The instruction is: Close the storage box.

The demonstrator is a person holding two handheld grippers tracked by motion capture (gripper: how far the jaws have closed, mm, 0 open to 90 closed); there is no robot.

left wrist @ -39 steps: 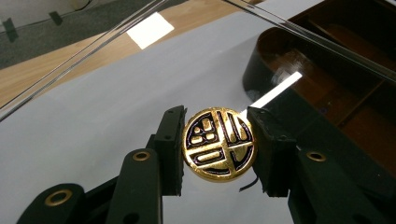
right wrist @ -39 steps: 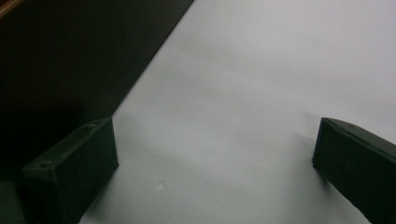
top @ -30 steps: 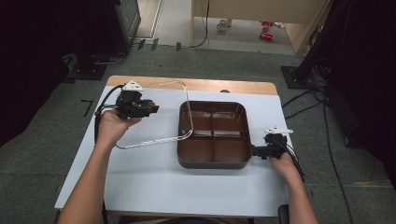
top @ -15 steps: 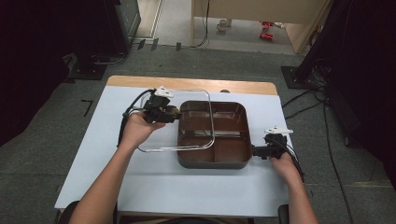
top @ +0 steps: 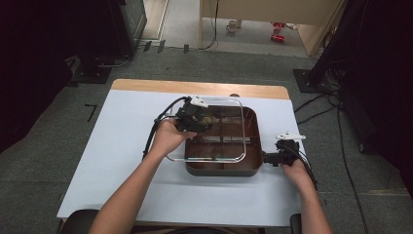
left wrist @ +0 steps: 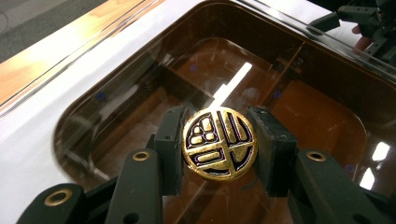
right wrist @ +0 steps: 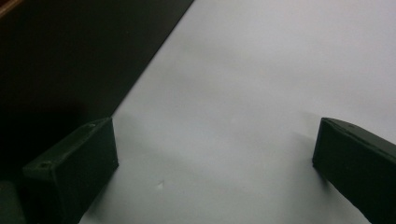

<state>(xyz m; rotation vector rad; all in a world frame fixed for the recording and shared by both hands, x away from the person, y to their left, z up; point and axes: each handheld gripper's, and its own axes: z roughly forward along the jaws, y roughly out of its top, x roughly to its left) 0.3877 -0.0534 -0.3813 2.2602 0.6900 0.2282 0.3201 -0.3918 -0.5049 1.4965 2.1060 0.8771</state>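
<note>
Lid placement on a divided brown tray, roughly two-thirds done by the look of it. Left gripper clamped on the round gold knob of a clear lid, jaws pressed to either side of the knob (seen clearly in the left gripper view). Lid held above the tray, overlapping most of it but offset toward the left and the far side, so its left edge overhangs the tray's left wall; near-right part of the tray not yet covered. Cannot tell for certain whether any lid edge touches the rim. Right gripper low on the pale surface just beside the tray's right wall, jaws apart with nothing between them, dark tray wall close by the one at the left of its own view, likely steadying or just waiting. Left to do, as a judgement: shift lid right and nearer, line up corners with the rim, lower until seated, release knob. Risk: lid landing skewed on one wall.
</note>
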